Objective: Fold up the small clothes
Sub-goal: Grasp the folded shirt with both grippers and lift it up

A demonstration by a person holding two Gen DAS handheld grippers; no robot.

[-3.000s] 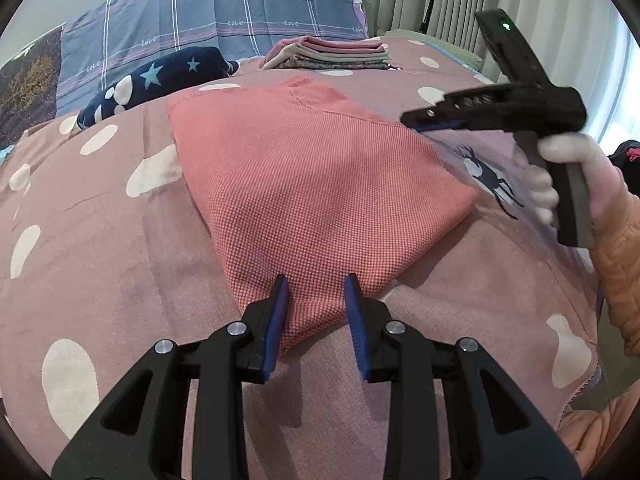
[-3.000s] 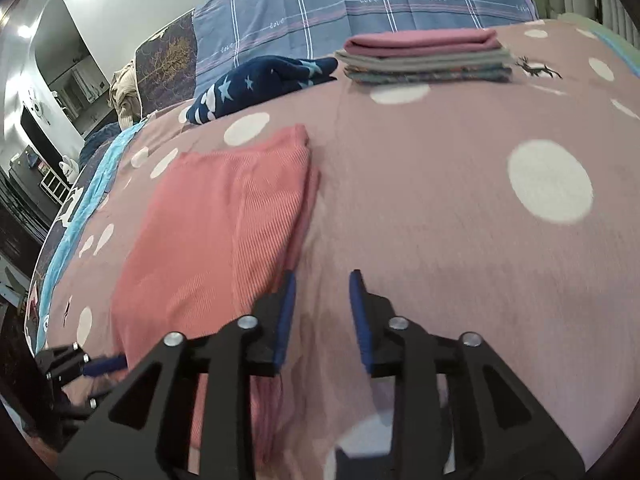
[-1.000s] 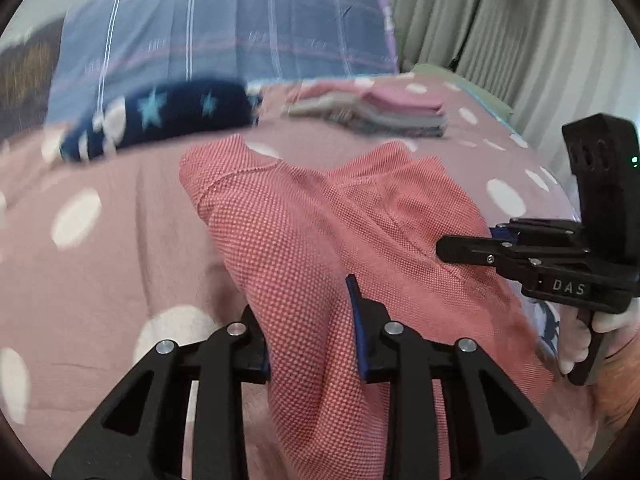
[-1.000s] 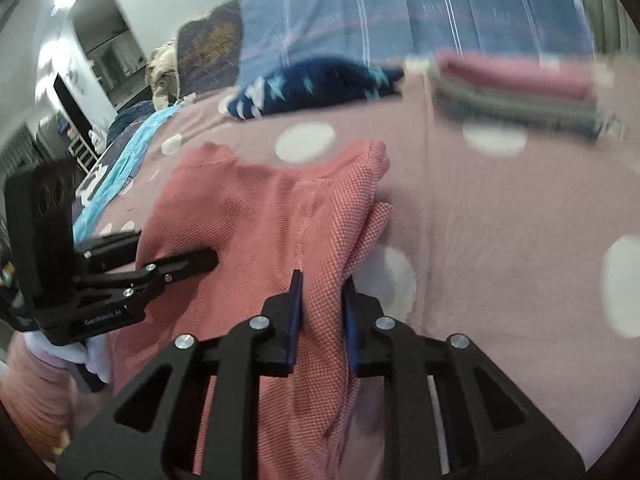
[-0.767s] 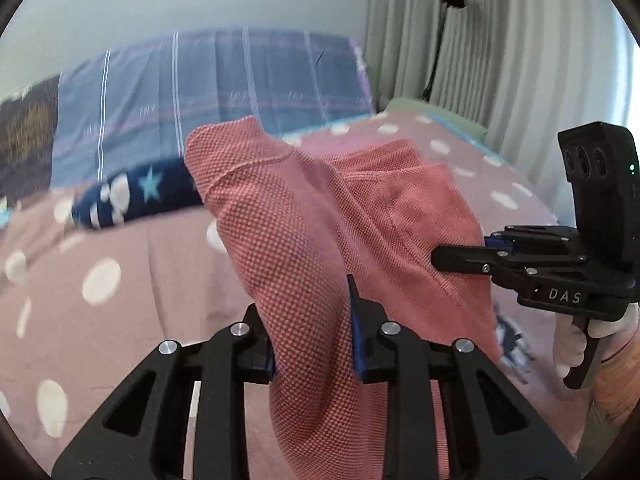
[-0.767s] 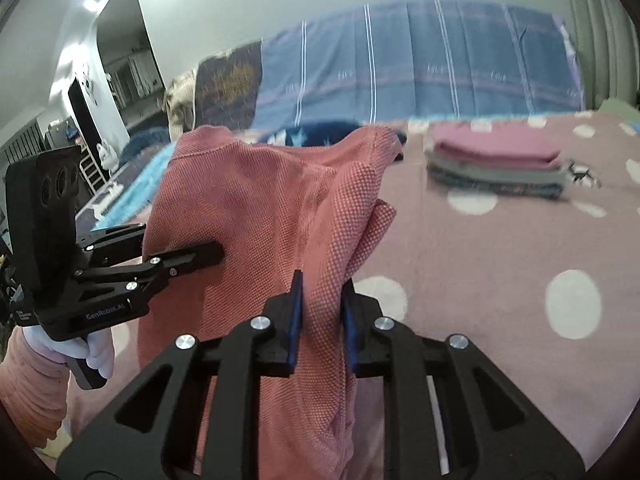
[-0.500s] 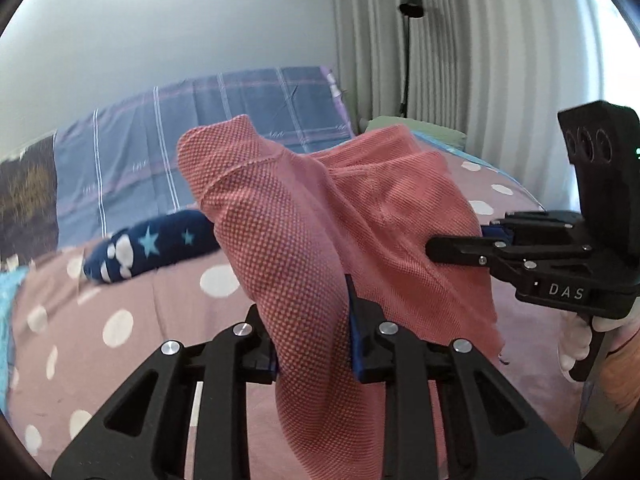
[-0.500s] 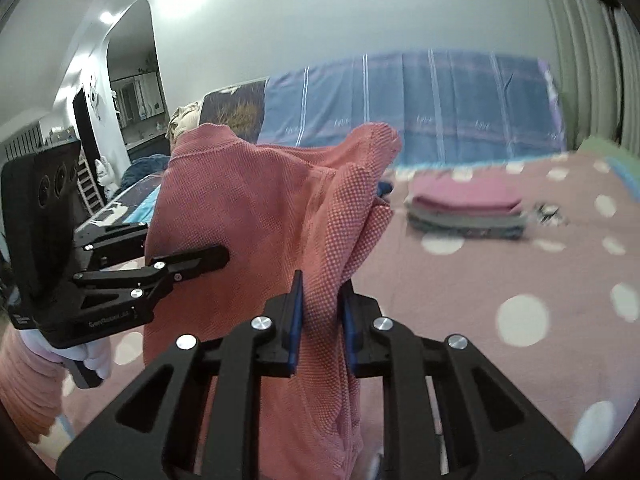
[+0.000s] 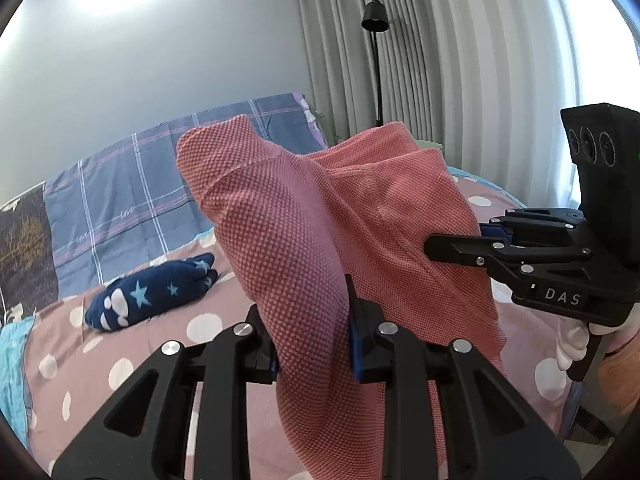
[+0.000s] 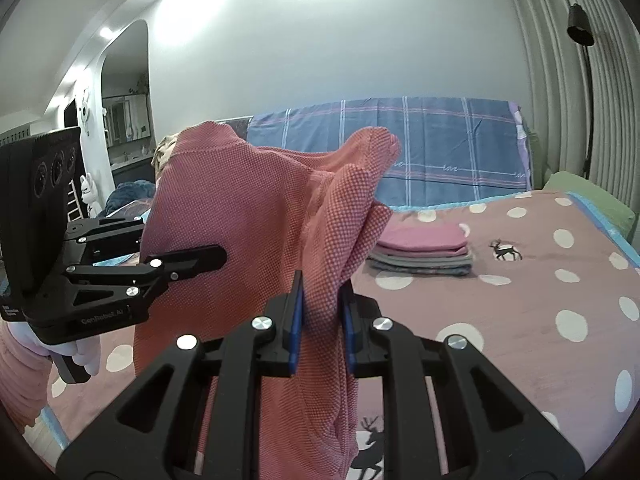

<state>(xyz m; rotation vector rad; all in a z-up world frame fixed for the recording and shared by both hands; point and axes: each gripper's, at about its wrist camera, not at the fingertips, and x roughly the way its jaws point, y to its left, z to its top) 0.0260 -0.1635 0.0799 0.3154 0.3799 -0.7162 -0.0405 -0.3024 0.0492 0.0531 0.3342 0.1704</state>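
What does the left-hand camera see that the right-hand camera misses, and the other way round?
Only the left wrist view shows the navy star-patterned garment lying on the bed. Only the right wrist view shows the stack of folded clothes, the deer print on the spread, and the arched doorway. Both show the pink garment lifted off the polka-dot bedspread, pinched by the left tongs and the right tongs, plus the plaid blue cover and the black floor lamp.
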